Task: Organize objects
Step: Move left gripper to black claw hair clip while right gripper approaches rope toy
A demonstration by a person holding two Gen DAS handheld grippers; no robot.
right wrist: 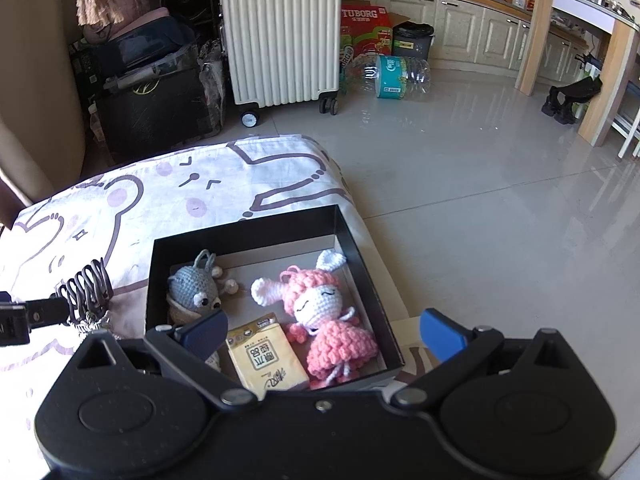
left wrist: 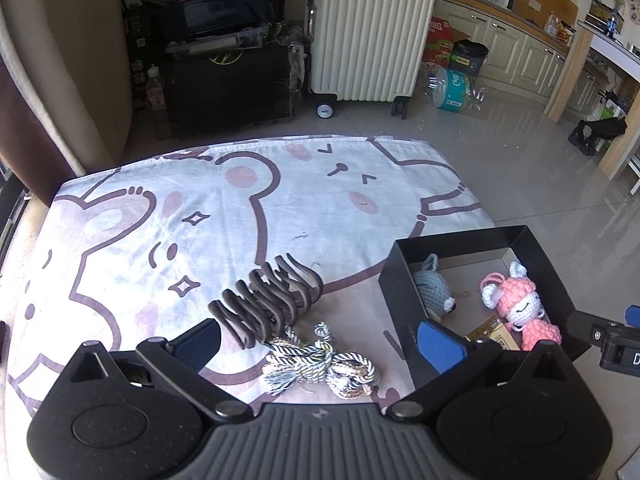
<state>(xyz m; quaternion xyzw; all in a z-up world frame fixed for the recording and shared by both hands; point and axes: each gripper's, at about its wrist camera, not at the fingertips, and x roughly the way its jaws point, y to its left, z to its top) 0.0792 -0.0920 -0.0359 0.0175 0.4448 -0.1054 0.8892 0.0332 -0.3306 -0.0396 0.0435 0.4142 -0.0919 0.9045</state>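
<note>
Nearest the left lens, a cord bundle [left wrist: 320, 360] lies on the bear-print cloth [left wrist: 160, 208] between the spread fingers of the left gripper [left wrist: 320, 340], which is released and holds nothing. At about 11 o'clock from the cord, touching it or nearly so, sits a brown claw clip [left wrist: 268, 300]. At 3 o'clock stands the black box [left wrist: 394, 280], its near wall just beside the gripper's right finger.

From the right wrist, the right gripper [right wrist: 322, 334] is likewise released and empty, hanging over the near edge of the box. Inside lie a grey doll [right wrist: 194, 292] at 10 o'clock, a pink doll [right wrist: 324, 312] toward 2 o'clock and a tissue pack [right wrist: 266, 354] close in at 6 o'clock.

Three items look already boxed, while the cord and clip are yet to go in. The step in hand appears to be picking up the cord. That calls for lowering the left gripper, closing on the bundle's thick middle so no loose strand trails, then carrying it toward 3 o'clock into the free floor of the box.
</note>
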